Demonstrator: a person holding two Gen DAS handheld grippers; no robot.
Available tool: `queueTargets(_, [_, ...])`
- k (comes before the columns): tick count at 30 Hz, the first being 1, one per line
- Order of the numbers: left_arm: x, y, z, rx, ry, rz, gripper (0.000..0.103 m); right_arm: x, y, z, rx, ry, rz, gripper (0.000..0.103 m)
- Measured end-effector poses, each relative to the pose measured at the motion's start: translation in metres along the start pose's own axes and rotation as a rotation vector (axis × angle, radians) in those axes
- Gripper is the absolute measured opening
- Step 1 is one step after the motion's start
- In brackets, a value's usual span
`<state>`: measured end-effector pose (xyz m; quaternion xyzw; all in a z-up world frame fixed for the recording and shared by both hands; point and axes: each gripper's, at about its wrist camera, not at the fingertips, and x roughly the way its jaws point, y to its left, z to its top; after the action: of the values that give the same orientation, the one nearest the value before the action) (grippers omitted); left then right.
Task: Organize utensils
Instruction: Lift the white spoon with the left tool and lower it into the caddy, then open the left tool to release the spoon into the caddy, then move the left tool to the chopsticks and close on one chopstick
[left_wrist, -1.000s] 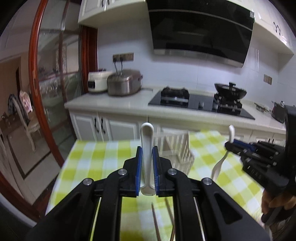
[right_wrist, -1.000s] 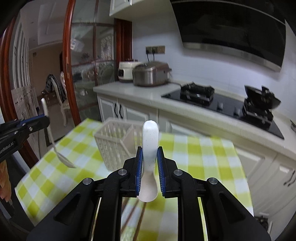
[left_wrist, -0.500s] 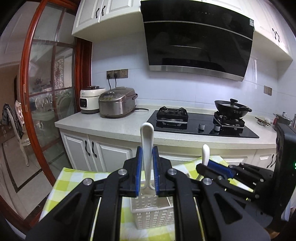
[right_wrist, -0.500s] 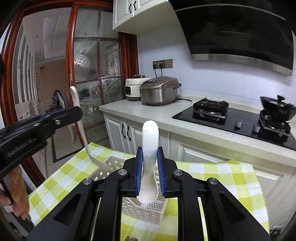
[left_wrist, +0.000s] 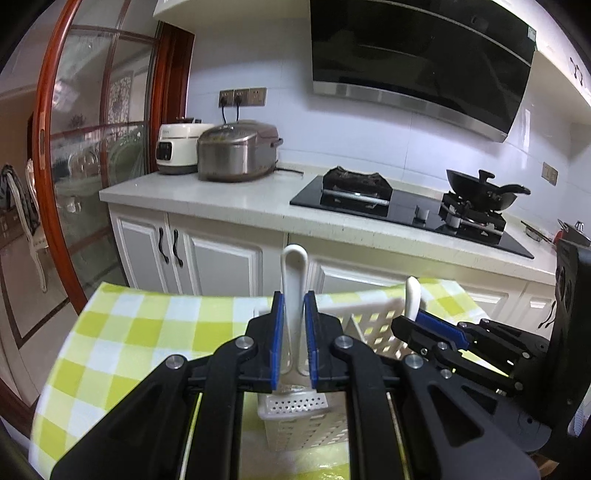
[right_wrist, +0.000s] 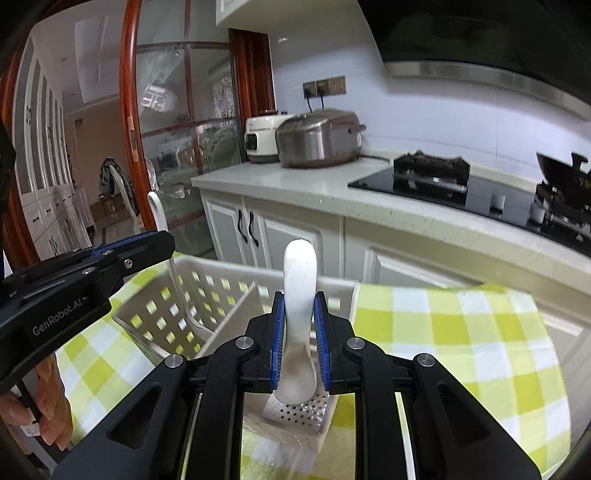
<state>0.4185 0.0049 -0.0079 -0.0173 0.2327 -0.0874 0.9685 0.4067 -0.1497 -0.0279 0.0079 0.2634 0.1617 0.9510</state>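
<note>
Both claws lowered w/ spoons upright, left claw (left_wrist: 293, 341), basket (right_wrist: 236, 291) below.

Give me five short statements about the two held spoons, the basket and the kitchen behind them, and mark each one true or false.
1. The left tool is shut on a slim white plastic spoon. True.
2. The right tool is open, holding nothing. False: it is shut on a speckled white ceramic spoon.
3. The white perforated plastic basket stands on a yellow-and-white checked tablecloth. True.
4. The basket is a single undivided space. False: a partition wall splits it into compartments.
5. A black wok sits on the right burner of the black glass hob. True.
</note>
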Motion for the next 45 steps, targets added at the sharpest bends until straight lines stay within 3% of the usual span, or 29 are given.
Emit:
queueTargets(3, [0.002, 0.001, -0.006, 0.008, 0.005, 0.011, 0.013, 0.004, -0.002, -0.001, 0.0, 0.011, -0.006, 0.019])
queueTargets(4, [0.002, 0.002, -0.006, 0.009, 0.004, 0.015, 0.015, 0.003, -0.002, 0.0, 0.001, 0.008, -0.009, 0.024])
queueTargets(7, [-0.005, 0.004, -0.005, -0.002, -0.014, 0.023, 0.036, -0.004, -0.002, 0.006, 0.003, -0.015, -0.002, 0.043])
queueTargets(13, [-0.037, 0.008, 0.002, -0.019, -0.066, 0.055, 0.044, -0.043, 0.001, 0.016, -0.012, -0.086, -0.036, 0.043])
queueTargets(18, [-0.083, 0.007, -0.007, -0.032, -0.121, 0.101, 0.066, -0.085, 0.004, 0.005, -0.012, -0.104, -0.054, 0.043])
queueTargets(23, [-0.122, 0.007, -0.033, -0.043, -0.115, 0.132, 0.081, -0.112, 0.007, -0.028, 0.016, -0.057, -0.064, 0.043])
queueTargets(30, [-0.147, 0.011, -0.083, -0.06, -0.042, 0.159, 0.082, -0.127, 0.01, -0.081, 0.057, 0.035, -0.08, 0.043])
queueTargets(36, [-0.147, 0.011, -0.128, -0.042, 0.047, 0.17, 0.082, -0.122, 0.013, -0.12, 0.069, 0.118, -0.096, 0.043])
queueTargets(45, [-0.129, 0.019, -0.159, -0.06, 0.15, 0.167, 0.082, -0.101, 0.012, -0.143, 0.074, 0.227, -0.119, 0.042])
